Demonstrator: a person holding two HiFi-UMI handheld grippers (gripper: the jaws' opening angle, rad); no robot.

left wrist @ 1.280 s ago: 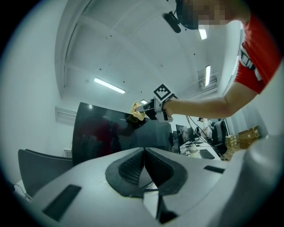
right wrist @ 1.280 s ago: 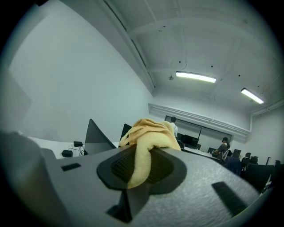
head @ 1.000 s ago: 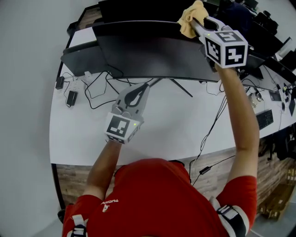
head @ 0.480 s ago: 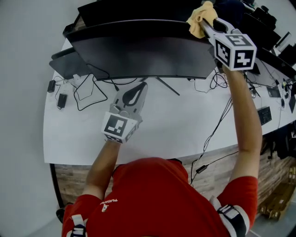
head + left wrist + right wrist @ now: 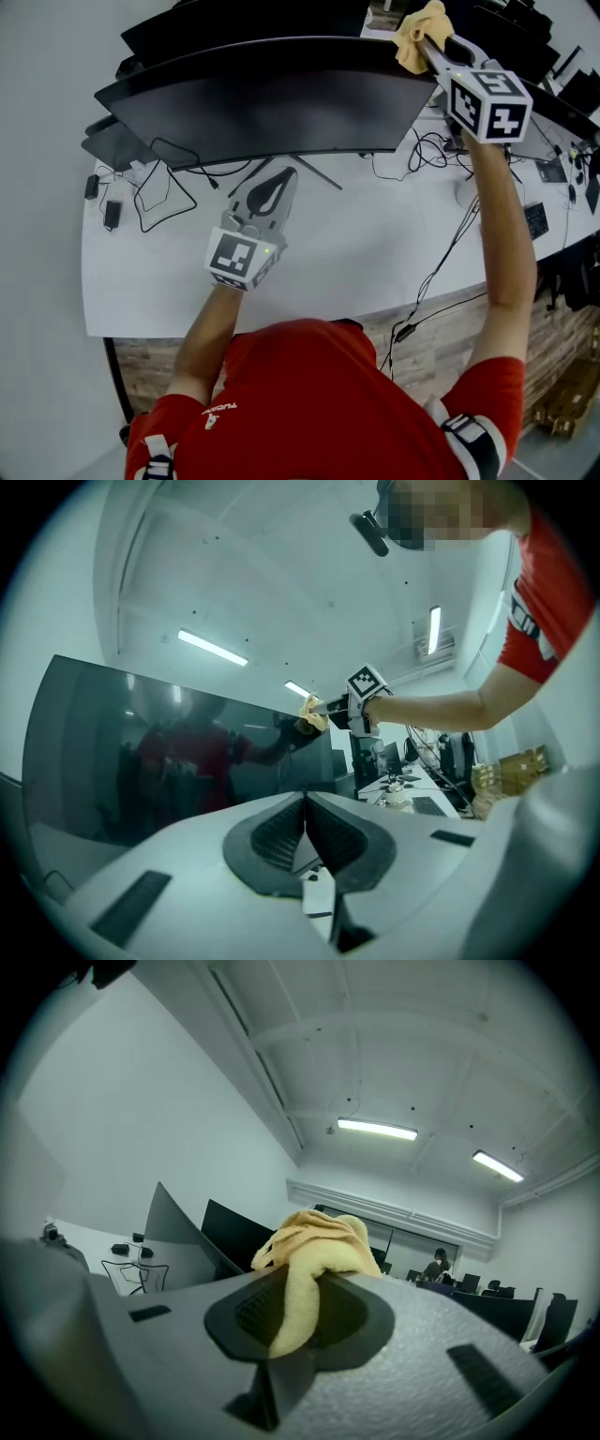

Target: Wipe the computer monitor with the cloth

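A wide curved black monitor (image 5: pixel 272 98) stands on the white desk (image 5: pixel 328 253); its dark screen (image 5: pixel 178 761) reflects the person. My right gripper (image 5: pixel 427 37) is shut on a yellow cloth (image 5: pixel 417 33) at the monitor's top right edge; in the right gripper view the cloth (image 5: pixel 314 1255) bunches out from between the jaws. My left gripper (image 5: pixel 277 187) hovers over the desk below the screen, jaws shut with nothing between them (image 5: pixel 305 822). The left gripper view also shows the cloth (image 5: pixel 314 714) against the upper right corner of the screen.
Black cables and a power adapter (image 5: pixel 150 192) lie on the desk at the left. More cables (image 5: pixel 436 150) hang off the right side by the monitor stand (image 5: pixel 314 169). Other monitors (image 5: pixel 525 52) and desks stand behind and to the right.
The right gripper with the cloth has slid to the right along the monitor's top edge. The head view has swung, so the monitor sits further left. The left gripper has stayed put.
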